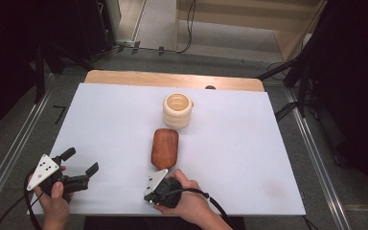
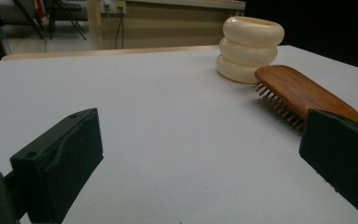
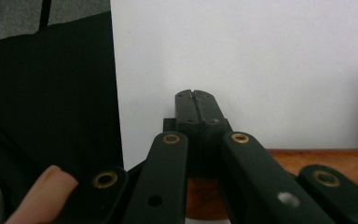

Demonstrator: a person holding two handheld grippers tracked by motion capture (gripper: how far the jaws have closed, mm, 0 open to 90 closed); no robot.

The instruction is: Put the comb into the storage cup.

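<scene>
Here, going from the left, the left gripper [image 1: 82, 164] hovers over the near-left part of the white table [image 1: 105, 124] with its jaws spread wide and nothing between them; its own view looks across the table toward the brush and cup. In the middle lies the wooden brush [image 1: 165, 147], back up and bristles down, its far end just short of the cream ribbed cup [image 1: 177, 110]. The brush looks light and rigid, with a smooth, rounded, varnished back that could slide out of a pinch from above; the pins beneath lift it slightly off the surface, so its flat long sides probably offer the surest hold. Next, the right gripper [image 3: 196, 108] sits at the brush's near end, jaws pressed together with no gap. The wood [image 3: 317, 161] shows just under and behind them, and I cannot tell whether they touch it; they hold nothing visible. They would need opening before any grasp.
</scene>
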